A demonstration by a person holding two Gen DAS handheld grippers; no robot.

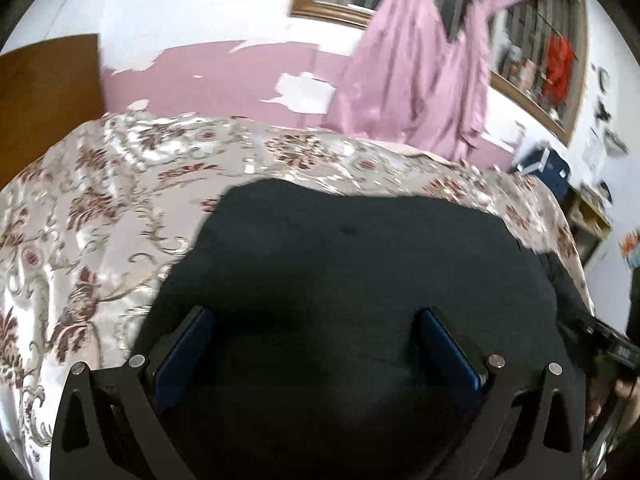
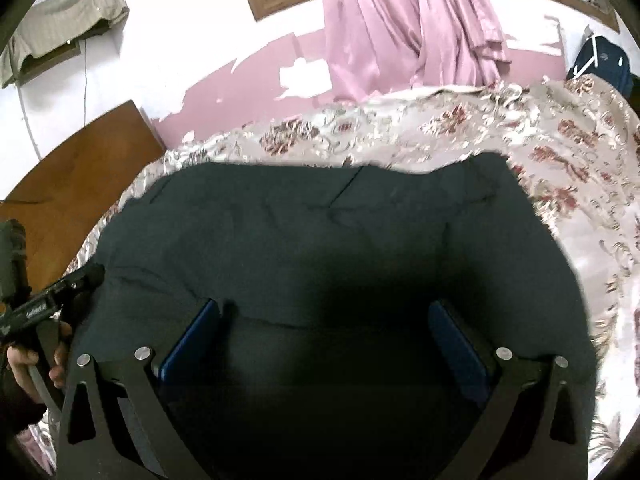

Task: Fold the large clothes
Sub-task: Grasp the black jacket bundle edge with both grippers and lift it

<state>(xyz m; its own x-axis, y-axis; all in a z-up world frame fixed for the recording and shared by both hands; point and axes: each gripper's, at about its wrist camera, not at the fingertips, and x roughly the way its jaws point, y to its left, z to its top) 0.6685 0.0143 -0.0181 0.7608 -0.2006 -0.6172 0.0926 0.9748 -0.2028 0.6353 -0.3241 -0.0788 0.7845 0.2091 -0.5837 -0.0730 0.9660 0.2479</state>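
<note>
A large dark garment lies spread flat on the flowered bedspread; it also fills the middle of the right wrist view. My left gripper hovers open over its near part, blue pads wide apart, nothing between them. My right gripper is also open and empty over the garment, near a crease. The right gripper's body shows at the right edge of the left wrist view, and the left gripper's body at the left edge of the right wrist view.
The bedspread extends around the garment. A pink curtain hangs by the far wall, with a wooden headboard at the left. A dark blue bag and shelves stand at the right.
</note>
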